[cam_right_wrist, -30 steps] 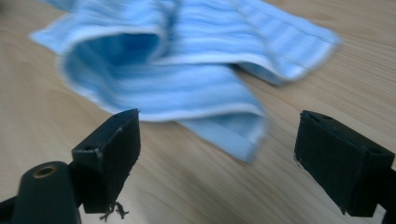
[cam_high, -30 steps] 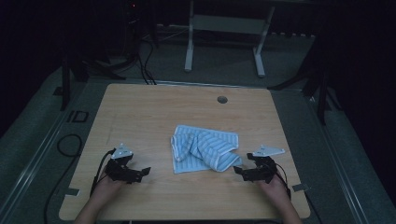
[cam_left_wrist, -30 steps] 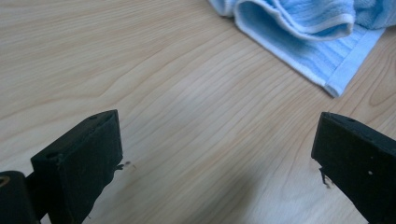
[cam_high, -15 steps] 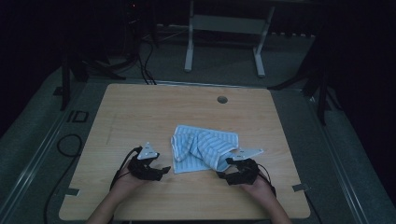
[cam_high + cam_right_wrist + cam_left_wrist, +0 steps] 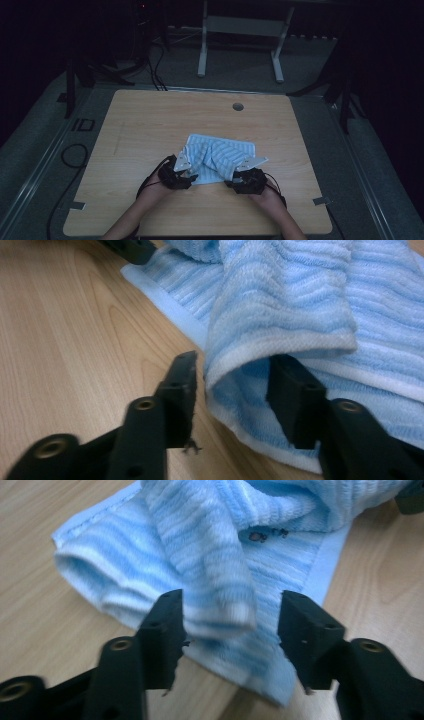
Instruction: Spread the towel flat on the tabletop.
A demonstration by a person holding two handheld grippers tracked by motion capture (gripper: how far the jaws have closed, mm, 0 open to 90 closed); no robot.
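A light blue and white striped towel lies crumpled on the wooden table, near its front. My left gripper is at the towel's near left corner. In the left gripper view a hanging fold of towel sits between the jaws of the left gripper, with a gap showing on the right side. My right gripper is at the near right corner; the towel's hem lies between the jaws of the right gripper, draped over the right one. Both pairs of jaws have just been closing around cloth.
A round hole marks the tabletop toward the back. Behind the table stand the legs of a white metal frame. A black cable loops on the floor at the left. The surroundings are dark.
Both hands have moved inward from the table's sides to the towel's near corners. Each gripper's jaws have narrowed around a fold of the cloth.
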